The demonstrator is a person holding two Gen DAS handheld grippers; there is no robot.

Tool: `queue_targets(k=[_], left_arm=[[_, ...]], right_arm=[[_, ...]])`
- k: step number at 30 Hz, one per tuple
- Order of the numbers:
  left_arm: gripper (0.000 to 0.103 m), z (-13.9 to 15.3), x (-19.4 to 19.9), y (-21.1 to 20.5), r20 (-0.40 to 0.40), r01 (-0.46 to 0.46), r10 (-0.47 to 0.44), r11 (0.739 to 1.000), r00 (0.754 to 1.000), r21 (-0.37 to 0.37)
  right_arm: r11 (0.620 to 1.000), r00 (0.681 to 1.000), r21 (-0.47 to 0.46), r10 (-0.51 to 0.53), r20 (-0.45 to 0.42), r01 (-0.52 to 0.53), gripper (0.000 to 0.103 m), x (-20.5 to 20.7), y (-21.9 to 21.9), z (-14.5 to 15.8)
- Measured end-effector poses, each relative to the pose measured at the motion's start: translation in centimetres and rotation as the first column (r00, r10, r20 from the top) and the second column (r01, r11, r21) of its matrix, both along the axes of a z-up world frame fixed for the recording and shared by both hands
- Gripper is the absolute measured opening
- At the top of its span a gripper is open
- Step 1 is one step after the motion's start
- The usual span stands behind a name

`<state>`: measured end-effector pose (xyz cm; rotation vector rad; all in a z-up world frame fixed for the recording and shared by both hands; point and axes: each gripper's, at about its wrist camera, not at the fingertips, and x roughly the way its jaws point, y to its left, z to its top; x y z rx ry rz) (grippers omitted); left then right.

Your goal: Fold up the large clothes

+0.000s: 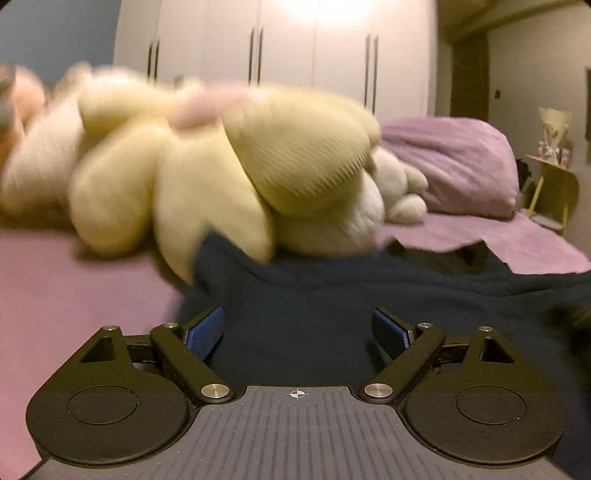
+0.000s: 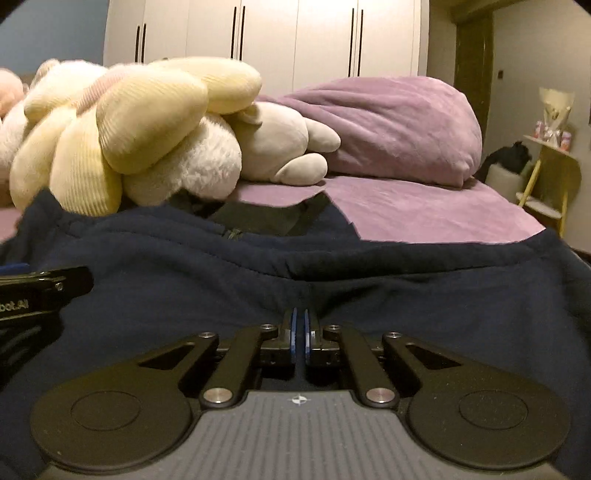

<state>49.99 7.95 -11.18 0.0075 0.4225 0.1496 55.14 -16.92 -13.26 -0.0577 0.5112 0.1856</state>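
Navy garment (image 2: 332,280) spread on the bed (image 2: 424,210).
Right tool (image 2: 299,325) pinches its fabric; left tool (image 1: 298,328) gapes, so lifting one-handed could skew the fold.

left tongs (image 1: 298,330) spread wide | right tongs (image 2: 299,325) nearly closed, level

Dim warm indoor light, yellowish cast. Bright glare patch on wardrobe doors (image 1: 325,14) at top of left wrist view, so src is overhead/behind cam. Left view has heavy motion blur on plush pile (image 1: 192,158); right view sharp there (image 2: 140,129). Navy garment (image 2: 332,280) underexposed, folds barely readable. Strong fisheye bending + dark vignette at corners, both views.
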Motion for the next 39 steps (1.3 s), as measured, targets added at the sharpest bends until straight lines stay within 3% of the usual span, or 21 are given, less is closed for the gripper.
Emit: queue_targets(k=[2,4,6,9,12,16,20,24,27,30,31,33,34,36,39], left_arm=[[0.097,0.5,-0.6,1.6,0.006,-0.027,0.027,0.999,1.0,0.03],[0.097,0.1,-0.5,3.6,-0.025,-0.061,0.06,0.998,0.998,-0.032],[0.096,-1.3,0.2,5.5,-0.084,-0.123,0.111,0.982,0.99,-0.145],[0.097,-2.8,1.4,6.5,-0.132,-0.147,0.119,0.962,0.984,-0.232],[0.098,-3.1,1.6,6.6,-0.135,-0.155,0.126,0.96,0.983,-0.234],[0.101,-3.7,1.6,8.0,-0.15,-0.171,0.128,0.93,0.98,-0.325],[0.102,-2.7,1.2,7.4,-0.173,-0.201,0.156,0.937,0.973,-0.286],[0.101,-1.2,-1.7,7.9,-0.238,-0.164,0.092,0.939,0.967,-0.303],[0.101,-0.4,-7.1,8.5,-0.243,-0.053,-0.037,0.935,0.969,-0.352],[0.101,-0.5,-12.5,9.3,-0.264,-0.013,-0.105,0.913,0.959,-0.409],[0.101,-0.7,-14.3,9.6,-0.278,-0.018,-0.12,0.895,0.953,-0.446],[0.101,-1.0,-16.4,9.9,-0.281,-0.026,-0.141,0.854,0.949,-0.519],[0.101,-1.3,-17.1,9.9,-0.279,-0.027,-0.156,0.83,0.947,-0.556],[0.101,-1.3,-17.2,9.7,-0.272,-0.037,-0.152,0.812,0.95,-0.583],[0.099,-1.5,-15.9,9.5,-0.264,-0.062,-0.137,0.777,0.955,-0.626]], right_arm=[[0.998,0.997,-0.02,-0.06,0.044,0.061,0.004,-0.5,-3.0,1.1],[0.989,0.989,-0.045,-0.137,0.061,0.139,0.004,-0.7,-6.8,1.6],[0.974,0.975,-0.056,-0.218,0.046,0.22,0.004,-0.7,-10.3,1.2],[0.966,0.968,0.07,-0.249,-0.019,0.25,0.004,-0.7,-13.9,-1.0],[0.966,0.967,0.061,-0.253,-0.002,0.253,0.003,-0.6,-13.7,-2.1],[0.965,0.97,0.1,-0.243,-0.003,0.242,0.003,-0.6,-14.2,-3.0],[0.965,0.97,0.1,-0.245,-0.002,0.244,0.003,-0.7,-14.3,-2.6],[0.963,0.967,0.086,-0.251,-0.052,0.254,0.007,-1.3,-14.3,-1.1],[0.951,0.967,0.188,-0.225,-0.115,0.244,0.011,-5.1,-16.4,0.8],[0.9,0.963,0.35,-0.214,-0.162,0.259,0.026,-11.9,-20.2,1.8],[0.879,0.958,0.39,-0.217,-0.186,0.275,0.027,-14.0,-21.4,1.7],[0.825,0.934,0.458,-0.221,-0.28,0.332,0.045,-17.8,-23.9,0.7],[0.788,0.927,0.509,-0.199,-0.319,0.345,0.046,-19.2,-24.8,0.0],[0.694,0.918,0.621,-0.155,-0.365,0.364,0.046,-21.0,-26.0,-1.4],[0.617,0.915,0.695,-0.114,-0.387,0.37,0.046,-20.6,-25.9,-2.8]])
